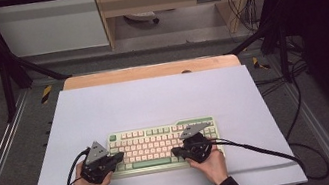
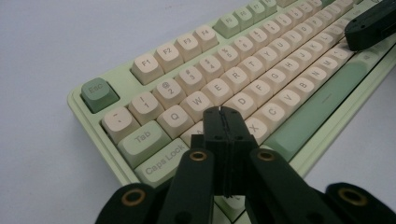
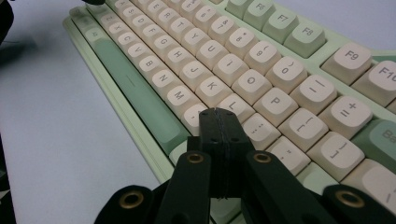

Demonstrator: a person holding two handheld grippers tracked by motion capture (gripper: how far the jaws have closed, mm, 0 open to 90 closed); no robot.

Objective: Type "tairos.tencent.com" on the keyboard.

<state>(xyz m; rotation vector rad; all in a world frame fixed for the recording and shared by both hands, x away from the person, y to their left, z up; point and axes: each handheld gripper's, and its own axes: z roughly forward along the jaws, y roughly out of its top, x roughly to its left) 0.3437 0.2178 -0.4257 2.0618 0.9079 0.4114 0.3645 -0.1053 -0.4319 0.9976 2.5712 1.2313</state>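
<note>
A pale green keyboard [image 1: 161,146] with cream and green keys lies on a white board near the person's side of the table. My left gripper [image 1: 118,157] rests over the keyboard's left end, its jaws shut with nothing between them. In the left gripper view the closed tips [image 2: 222,112] hover above the keys near the A and S row of the keyboard [image 2: 243,70]. My right gripper [image 1: 176,151] sits over the lower right part, also shut and empty. In the right gripper view its tips [image 3: 218,113] stand above the keys below L on the keyboard [image 3: 224,60].
The white board [image 1: 154,104] covers a wooden table [image 1: 148,71]. Black cables [image 1: 263,149] trail from both grippers, the right one running off the board's right edge. A dark frame and cabinets stand behind the table.
</note>
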